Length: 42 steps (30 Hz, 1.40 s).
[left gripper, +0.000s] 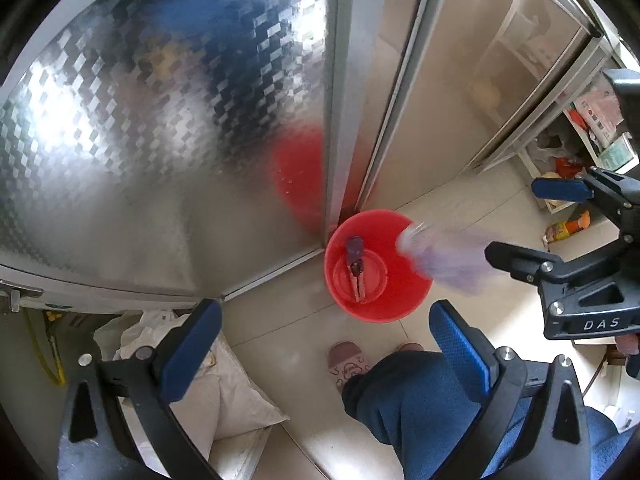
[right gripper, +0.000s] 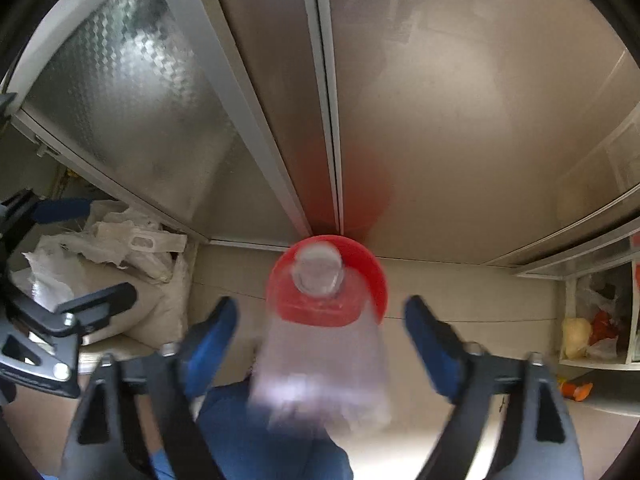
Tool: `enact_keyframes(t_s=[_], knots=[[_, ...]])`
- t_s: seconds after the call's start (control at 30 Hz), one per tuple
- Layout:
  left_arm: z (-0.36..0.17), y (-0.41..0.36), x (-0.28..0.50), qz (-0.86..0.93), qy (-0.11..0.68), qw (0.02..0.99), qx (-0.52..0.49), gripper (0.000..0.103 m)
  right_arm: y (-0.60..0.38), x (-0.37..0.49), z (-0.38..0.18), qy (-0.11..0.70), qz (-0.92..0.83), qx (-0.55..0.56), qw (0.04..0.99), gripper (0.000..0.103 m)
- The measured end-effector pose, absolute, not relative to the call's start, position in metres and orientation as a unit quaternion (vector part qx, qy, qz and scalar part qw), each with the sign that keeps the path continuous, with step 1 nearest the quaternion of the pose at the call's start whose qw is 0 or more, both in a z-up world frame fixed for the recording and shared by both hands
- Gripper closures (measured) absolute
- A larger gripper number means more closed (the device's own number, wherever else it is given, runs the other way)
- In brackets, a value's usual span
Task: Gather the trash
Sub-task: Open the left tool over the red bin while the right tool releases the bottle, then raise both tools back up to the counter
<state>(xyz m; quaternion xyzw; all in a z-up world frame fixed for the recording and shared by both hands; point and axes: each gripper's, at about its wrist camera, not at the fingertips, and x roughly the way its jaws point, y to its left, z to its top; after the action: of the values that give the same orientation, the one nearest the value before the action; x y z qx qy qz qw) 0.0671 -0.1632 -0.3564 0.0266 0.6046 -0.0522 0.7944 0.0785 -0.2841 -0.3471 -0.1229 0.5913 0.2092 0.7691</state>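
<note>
A red bucket stands on the tiled floor against the door frame; a small purple-topped item lies in its bottom. A clear plastic bottle, blurred, hangs neck-down over the bucket's rim. In the right wrist view the bottle is between the blue pads of my right gripper, with a gap on each side, above the bucket. My right gripper is open. My left gripper is wide open over the floor near the bucket, with nothing between its fingers.
Patterned glass sliding doors with metal frames rise behind the bucket. White sacks are heaped on the left. A shelf with packets and bags stands on the right. A person's blue trouser leg and pink slipper are below.
</note>
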Motion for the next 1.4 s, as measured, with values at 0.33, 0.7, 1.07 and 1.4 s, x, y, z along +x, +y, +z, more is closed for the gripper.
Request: enact_keyframes(t_s=[0.33,0.7,1.07,1.4], knots=[[-0.276,-0.163,0.049,-0.051,0.593,0.803,0.02,0.0,-0.292,0.065,-0.266,0.596,0.198,-0.102,0.771,0.009],[-0.124,-0.157,0.027,-0.017,0.543,0.84,-0.005,0.0,-0.28,0.043,-0.12,0.535,0.225,-0.113,0.807,0.001],[-0.043,-0.132,0.016,0.062,0.489,0.87,-0.003,0.0,-0.262,0.058,-0.048,0.473,0.269,-0.133,0.828,0.001],[-0.011,-0.081,0.043,0.088,0.481,0.872,-0.026,0.0,-0.224,0.094,-0.026,0.457,0.306,-0.152,0.821,0.001]])
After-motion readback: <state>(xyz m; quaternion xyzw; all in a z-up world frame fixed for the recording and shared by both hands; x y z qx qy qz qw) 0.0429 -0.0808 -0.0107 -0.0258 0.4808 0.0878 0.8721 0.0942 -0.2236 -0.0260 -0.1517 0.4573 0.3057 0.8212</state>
